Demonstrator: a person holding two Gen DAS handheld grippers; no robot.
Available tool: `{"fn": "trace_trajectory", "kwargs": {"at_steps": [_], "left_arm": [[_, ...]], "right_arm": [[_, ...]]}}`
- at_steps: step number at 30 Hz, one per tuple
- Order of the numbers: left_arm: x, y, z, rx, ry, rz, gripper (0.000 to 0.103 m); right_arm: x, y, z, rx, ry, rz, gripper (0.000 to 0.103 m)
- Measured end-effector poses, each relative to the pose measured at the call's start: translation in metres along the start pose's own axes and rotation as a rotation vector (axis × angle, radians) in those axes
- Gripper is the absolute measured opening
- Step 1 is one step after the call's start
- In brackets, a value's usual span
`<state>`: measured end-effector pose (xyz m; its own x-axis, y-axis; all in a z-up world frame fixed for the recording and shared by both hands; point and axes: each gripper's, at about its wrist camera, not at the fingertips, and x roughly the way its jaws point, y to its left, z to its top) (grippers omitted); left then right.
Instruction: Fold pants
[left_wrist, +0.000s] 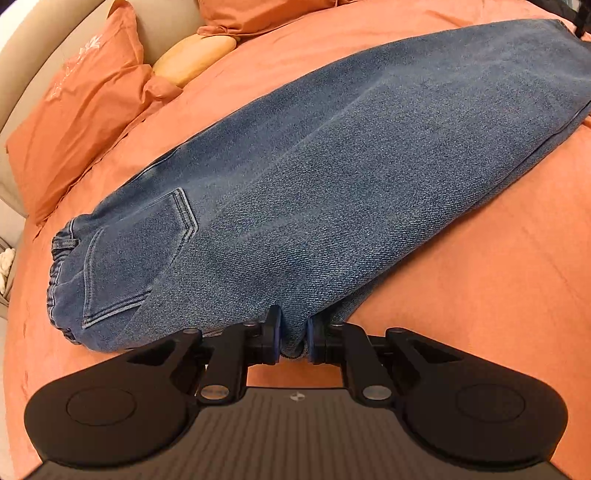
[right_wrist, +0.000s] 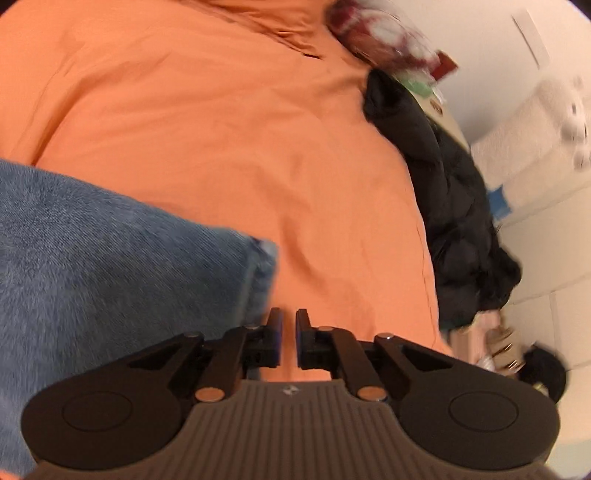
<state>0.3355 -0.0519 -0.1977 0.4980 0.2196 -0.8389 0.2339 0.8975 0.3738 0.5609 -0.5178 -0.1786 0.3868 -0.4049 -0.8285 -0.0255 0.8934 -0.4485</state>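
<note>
Two grippers: left gripper (left_wrist: 293, 332) clamped on the pants' (left_wrist: 332, 166) near edge, right gripper (right_wrist: 289, 328) closed, empty, beside the hem.

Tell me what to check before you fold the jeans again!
1. Left gripper pinching the jeans: ok, denim bunched between its pads.
2. Right gripper holding the cuff: not ok, shut on nothing, beside the cuff.
3. Jeans lying flat on the bed: ok, smooth, legs stacked.
4. Landing spot free: ok, bare sheet beside the jeans; black jacket sits at the bed's edge.
5. Far end of the jeans lined up: cannot tell, blurred.
</note>
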Motion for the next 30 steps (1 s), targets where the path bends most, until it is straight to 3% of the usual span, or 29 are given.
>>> {"fn": "trace_trajectory", "kwargs": {"at_steps": [2, 5, 7, 14, 16, 18, 24, 30], "left_arm": [[0.000, 0.001, 0.000, -0.012, 0.004, -0.006, 0.014], [0.000, 0.001, 0.000, -0.022, 0.001, -0.003, 0.014], [-0.001, 0.000, -0.001, -0.019, -0.004, 0.001, 0.014], [-0.006, 0.004, -0.005, -0.036, -0.017, -0.007, 0.012], [-0.009, 0.000, -0.004, -0.004, -0.018, 0.006, 0.011], [-0.012, -0.001, -0.003, 0.015, -0.015, 0.009, 0.009], [-0.011, -0.002, -0.013, 0.042, 0.002, -0.016, 0.005], [0.008, 0.009, -0.025, -0.068, 0.035, -0.110, 0.006]], "right_arm": [[-0.014, -0.013, -0.014, 0.040, -0.014, 0.032, 0.002], [-0.035, -0.030, -0.041, 0.111, -0.046, 0.113, 0.017], [-0.051, -0.033, -0.062, 0.119, -0.087, 0.159, 0.021], [-0.092, 0.020, -0.143, -0.188, -0.235, 0.159, 0.027], [-0.095, 0.037, -0.159, -0.295, -0.261, 0.130, 0.027], [-0.093, 0.050, -0.168, -0.392, -0.300, 0.072, 0.035], [-0.078, 0.083, -0.179, -0.711, -0.383, -0.053, 0.040], [-0.050, 0.102, -0.184, -0.879, -0.354, -0.136, 0.036]]}}
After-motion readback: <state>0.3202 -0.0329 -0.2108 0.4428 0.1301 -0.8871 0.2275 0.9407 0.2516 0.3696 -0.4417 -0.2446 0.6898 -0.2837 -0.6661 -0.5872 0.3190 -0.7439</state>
